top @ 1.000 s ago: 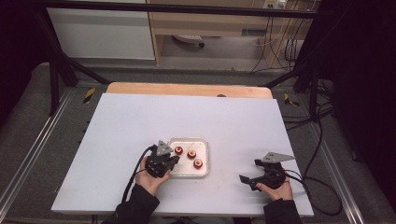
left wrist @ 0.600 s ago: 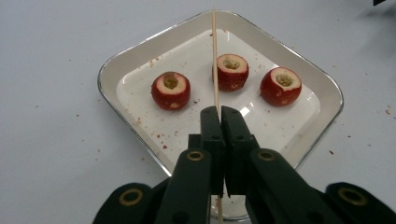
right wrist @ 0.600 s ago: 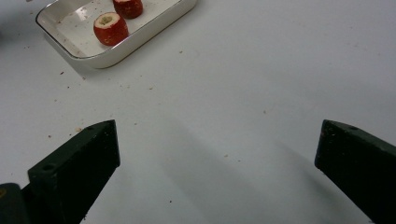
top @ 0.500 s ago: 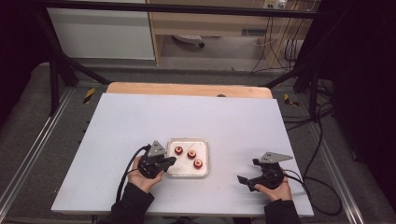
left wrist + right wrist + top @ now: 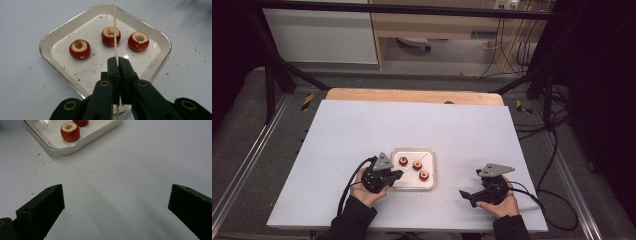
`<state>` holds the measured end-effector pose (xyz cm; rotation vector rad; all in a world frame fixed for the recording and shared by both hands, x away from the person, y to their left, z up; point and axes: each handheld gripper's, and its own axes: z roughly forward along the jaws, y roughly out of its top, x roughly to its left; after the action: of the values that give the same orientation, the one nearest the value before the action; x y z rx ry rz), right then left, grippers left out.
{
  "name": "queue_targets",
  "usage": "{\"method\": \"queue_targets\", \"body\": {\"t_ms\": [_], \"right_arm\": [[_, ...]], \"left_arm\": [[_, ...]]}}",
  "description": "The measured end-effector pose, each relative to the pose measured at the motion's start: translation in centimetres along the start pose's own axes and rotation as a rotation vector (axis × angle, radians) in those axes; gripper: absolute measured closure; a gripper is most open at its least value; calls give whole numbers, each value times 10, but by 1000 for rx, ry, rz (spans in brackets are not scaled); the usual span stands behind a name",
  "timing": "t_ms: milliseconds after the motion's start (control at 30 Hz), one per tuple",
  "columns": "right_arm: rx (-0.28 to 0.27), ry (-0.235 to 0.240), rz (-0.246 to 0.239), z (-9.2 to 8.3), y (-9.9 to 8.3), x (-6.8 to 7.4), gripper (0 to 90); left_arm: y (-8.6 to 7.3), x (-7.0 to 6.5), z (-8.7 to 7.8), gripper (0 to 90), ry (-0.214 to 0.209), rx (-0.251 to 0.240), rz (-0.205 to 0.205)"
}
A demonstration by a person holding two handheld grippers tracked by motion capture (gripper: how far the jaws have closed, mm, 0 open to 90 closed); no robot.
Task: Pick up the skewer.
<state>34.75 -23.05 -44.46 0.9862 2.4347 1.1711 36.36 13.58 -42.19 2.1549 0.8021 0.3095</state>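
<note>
A white square tray (image 5: 432,155) (image 5: 160,40) holds three cored red fruits (image 5: 403,161) (image 5: 79,49), the middle one (image 5: 108,37) and the right one (image 5: 138,41). My left gripper (image 5: 398,173) (image 5: 117,60) is at the tray's left edge, shut on a thin wooden skewer (image 5: 115,30) that reaches out over the middle fruit. My right gripper (image 5: 464,194) (image 5: 116,202) rests right of the tray, open, with bare table between its jaws. One fruit (image 5: 70,131) and the tray's corner (image 5: 75,146) lie ahead of it.
The white table (image 5: 362,130) carries small red crumbs around the tray. A wooden board edge (image 5: 412,96) runs along the far side. Black frame bars and cables stand beyond the table and at its right.
My left gripper has shifted from over the tray's left part back to its left edge, still holding the skewer. The right gripper has drifted slightly.
</note>
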Motion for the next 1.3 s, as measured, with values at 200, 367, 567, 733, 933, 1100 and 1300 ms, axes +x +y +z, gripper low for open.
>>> {"method": "queue_targets", "body": {"t_ms": [200, 367, 567, 733, 933, 1100, 1300], "right_arm": [[21, -14, -78, 4, 11, 13, 21], [25, -16, -125, 7, 18, 19, 36], [63, -47, -231, 14, 31, 31, 64], [70, -76, -335, 14, 40, 42, 101], [76, -97, -422, 13, 50, 51, 147], [91, -110, -513, 14, 58, 60, 195], [115, -114, -628, 19, 65, 68, 256]], "left_arm": [[3, -4, 1, 883, -13, 11, 25], [6, -8, 3, 883, -17, 23, 45], [10, -11, 4, 883, -36, 44, 76], [14, -15, 5, 883, -48, 63, 102], [23, -22, 6, 883, -57, 91, 150], [31, -28, 9, 883, -66, 104, 177], [37, -35, 13, 883, -77, 121, 201]]}}
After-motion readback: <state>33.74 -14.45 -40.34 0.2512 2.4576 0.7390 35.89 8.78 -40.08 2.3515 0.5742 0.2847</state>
